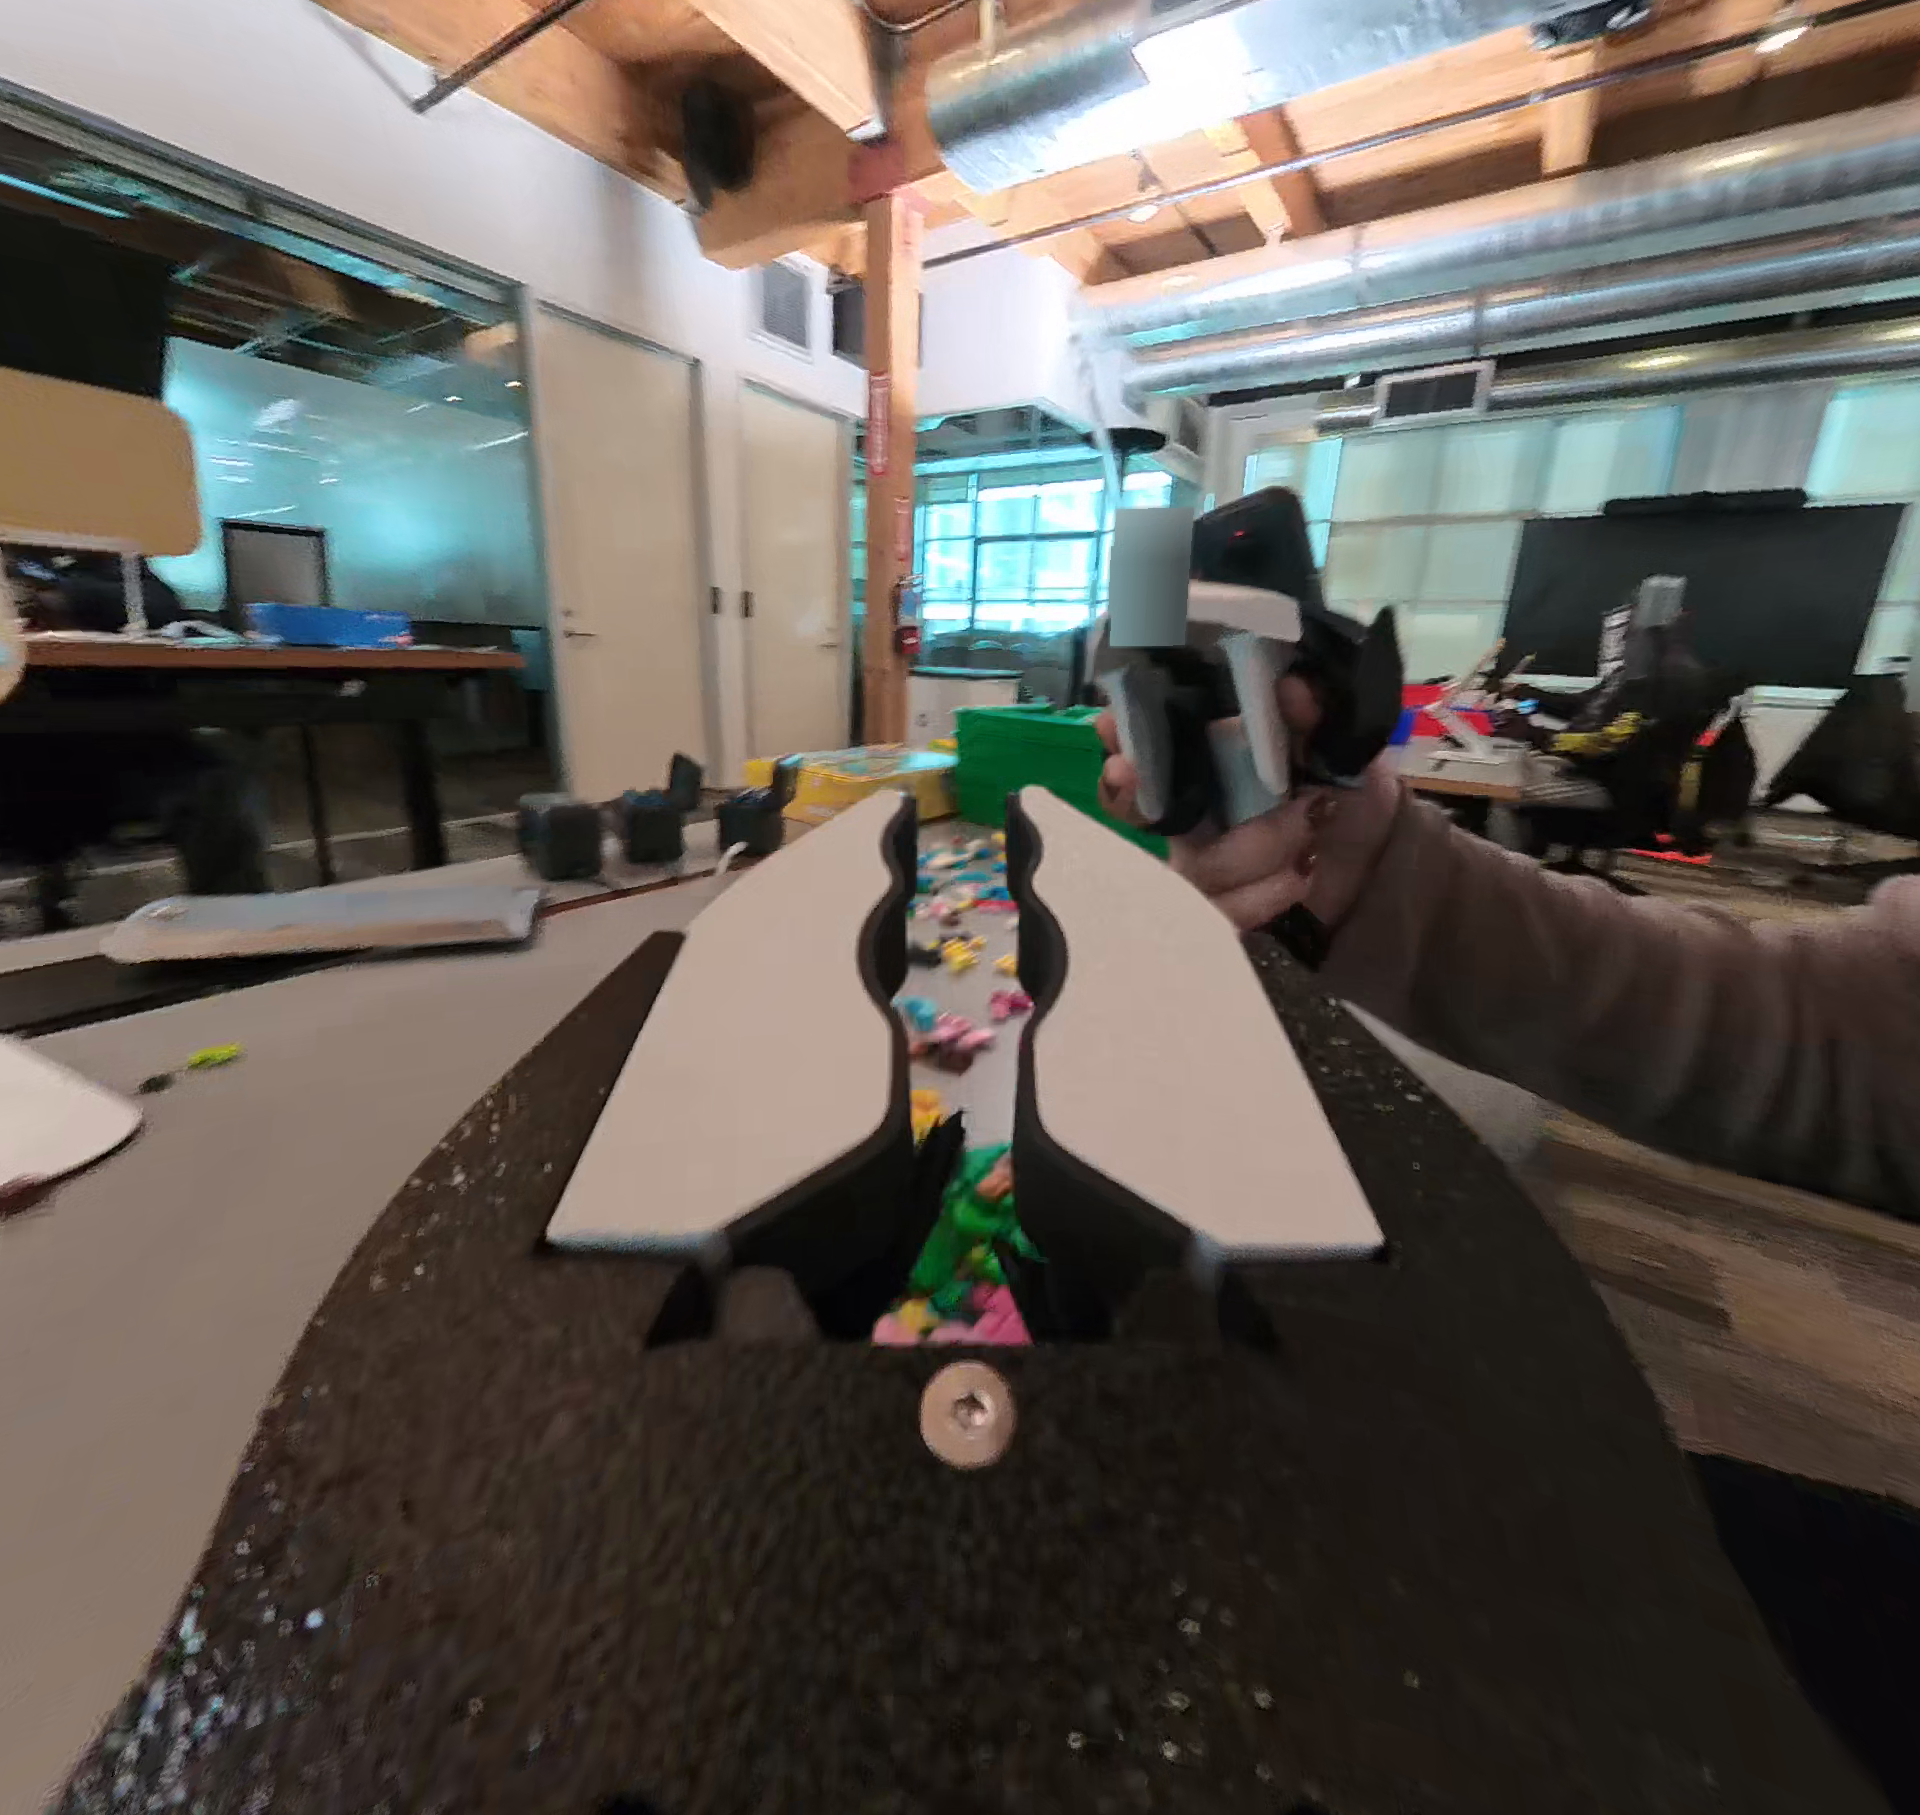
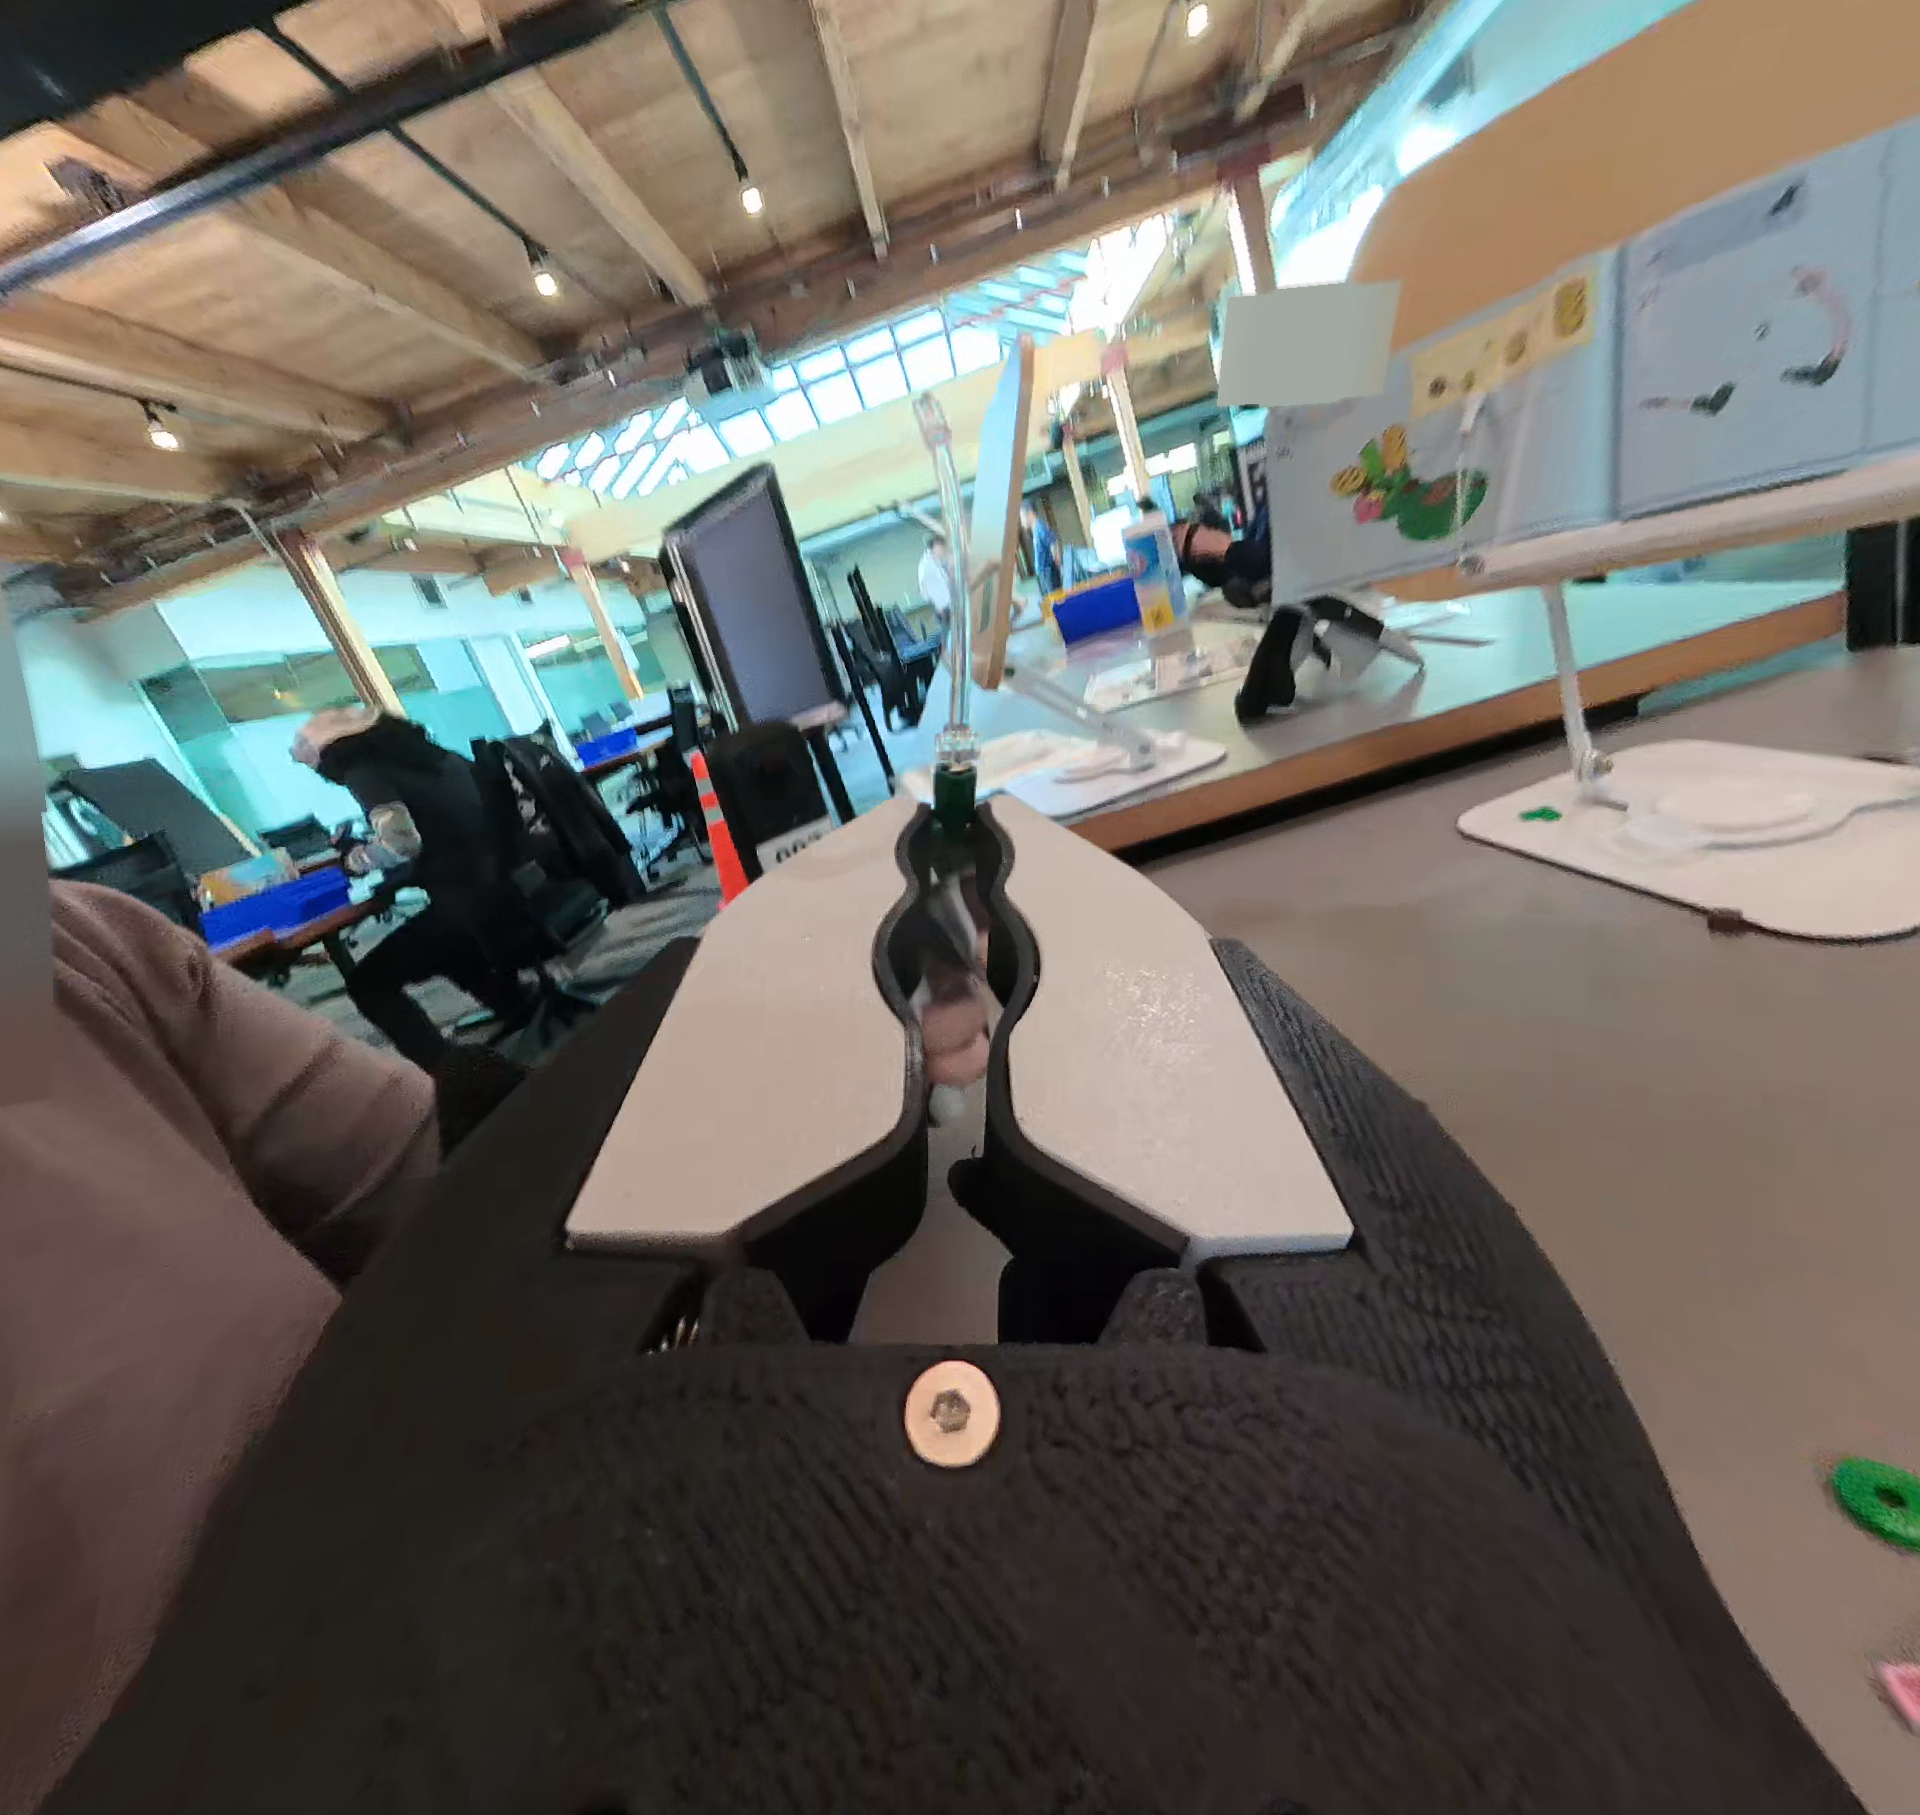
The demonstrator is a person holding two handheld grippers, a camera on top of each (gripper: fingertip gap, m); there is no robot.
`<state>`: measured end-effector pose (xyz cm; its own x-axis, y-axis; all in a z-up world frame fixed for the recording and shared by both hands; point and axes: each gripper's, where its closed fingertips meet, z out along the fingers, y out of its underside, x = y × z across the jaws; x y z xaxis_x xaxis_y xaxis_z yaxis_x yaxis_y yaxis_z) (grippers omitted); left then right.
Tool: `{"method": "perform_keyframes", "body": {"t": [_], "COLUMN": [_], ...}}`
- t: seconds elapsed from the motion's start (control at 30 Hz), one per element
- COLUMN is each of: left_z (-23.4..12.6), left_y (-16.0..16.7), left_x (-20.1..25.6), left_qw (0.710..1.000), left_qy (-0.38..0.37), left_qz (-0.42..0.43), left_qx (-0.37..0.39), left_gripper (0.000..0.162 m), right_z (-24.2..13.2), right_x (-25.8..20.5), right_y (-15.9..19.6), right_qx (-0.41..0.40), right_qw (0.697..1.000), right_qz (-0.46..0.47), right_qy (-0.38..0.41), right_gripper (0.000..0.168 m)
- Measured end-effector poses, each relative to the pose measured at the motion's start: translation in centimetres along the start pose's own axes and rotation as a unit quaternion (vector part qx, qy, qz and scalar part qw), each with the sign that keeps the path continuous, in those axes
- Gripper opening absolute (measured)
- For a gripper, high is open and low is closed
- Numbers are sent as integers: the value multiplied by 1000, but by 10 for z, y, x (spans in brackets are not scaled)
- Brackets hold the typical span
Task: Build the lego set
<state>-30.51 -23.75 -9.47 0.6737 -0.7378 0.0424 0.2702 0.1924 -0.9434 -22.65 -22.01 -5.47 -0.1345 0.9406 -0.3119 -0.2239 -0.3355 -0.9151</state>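
The lego piece in play is a thin clear tube [image 2: 951,560] with a small dark green stem [image 2: 954,797] at its bottom end. It's pinched at the very tips of the right gripper [image 2: 956,815], whose fingers are squeezed in tight on the green part, and the tube pokes up and away from the tips. The whole thing is lifted off the grey table [image 2: 1455,1090], not resting on anything.

The rest of the set is a loose pile of lego pieces [image 1: 961,944] (pinks, yellows, greens, pretty blurry) scattered on the table, seen through the gap of the left gripper [image 1: 961,809]. That one has a narrow gap between its fingers and nothing in it. Far beyond the pile sit a yellow lego box [image 1: 868,778] and a green bin [image 1: 1023,757].

From the left wrist view the right gripper shows up on the right, held up in the air by a hand [image 1: 1278,851] in a brownish sleeve.

On the right side of the table a white stand [image 2: 1704,820] props up the open instruction booklet [image 2: 1621,394]. A green ring piece [image 2: 1881,1514] lies near the right edge.
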Motion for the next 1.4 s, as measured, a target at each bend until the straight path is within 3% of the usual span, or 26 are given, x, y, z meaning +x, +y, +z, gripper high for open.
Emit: {"method": "perform_keyframes", "body": {"t": [0.13, 0.23, 0.37, 0.47, 0.53, 0.87, 1.4], "left_z": [-11, -17, -16, -12, -13, -14, -16], "left_y": [24, 22, 27, 32, 32, 31, 30], "left_x": [-23, -30, -36, -34, -36, -40, -44], "left_qw": [997, 993, 988, 988, 987, 989, 991], "left_qy": [-63, -93, -121, -114, -122, -123, -121], "left_qz": [35, 65, 95, 103, 104, 86, 58], "left_qx": [2, 22, 4, -12, -14, -7, -4], "left_gripper": [15, 13, 13, 13, 0, 0, 0], "right_z": [-13, -29, -39, -42, -41, -45, -26], "right_x": [21, 32, 38, 40, 42, 50, 55], "right_y": [8, 5, 0, -1, 2, -2, 26], "right_qx": [76, 152, 164, 178, 177, 197, 100], "right_qw": [997, 987, 986, 983, 983, 977, 993], "right_qz": [0, 44, 7, 33, 49, 83, 51], "right_qy": [-22, -32, -5, -12, -13, -8, 34], "right_gripper": [6, 5, 6, 5, 5, 6, 5]}}
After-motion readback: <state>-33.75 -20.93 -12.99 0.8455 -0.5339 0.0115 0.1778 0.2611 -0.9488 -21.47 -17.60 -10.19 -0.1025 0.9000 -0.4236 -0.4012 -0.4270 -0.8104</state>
